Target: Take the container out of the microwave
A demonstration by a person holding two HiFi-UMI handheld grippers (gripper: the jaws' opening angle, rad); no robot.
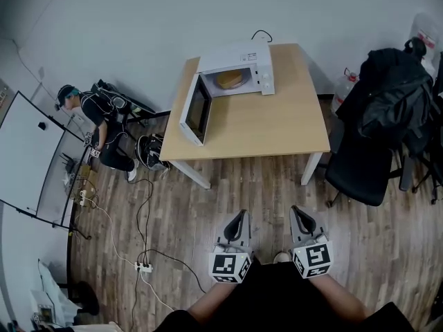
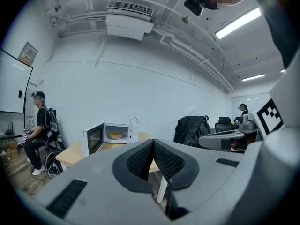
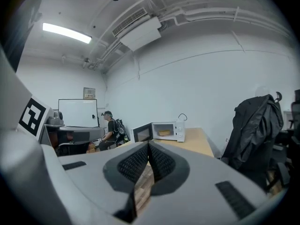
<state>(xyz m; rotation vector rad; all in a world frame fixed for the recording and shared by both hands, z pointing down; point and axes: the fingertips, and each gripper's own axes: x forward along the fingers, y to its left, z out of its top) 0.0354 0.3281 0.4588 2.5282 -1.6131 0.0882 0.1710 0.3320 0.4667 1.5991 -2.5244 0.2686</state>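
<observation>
Hanging well short of the table (image 1: 277, 133), the left gripper (image 1: 239, 215) and right gripper (image 1: 298, 211) each have their tongs pressed together on nothing. Bare floor (image 1: 256, 192) lies between them and the table, with a draped chair (image 1: 377, 130) at its right. The microwave (image 1: 259, 54) stands at the far edge, its door (image 1: 196, 109) swung left and its cavity facing the grippers. The yellowish container (image 1: 230, 79) sits flat inside; it looks round, with no long axis I can see.
</observation>
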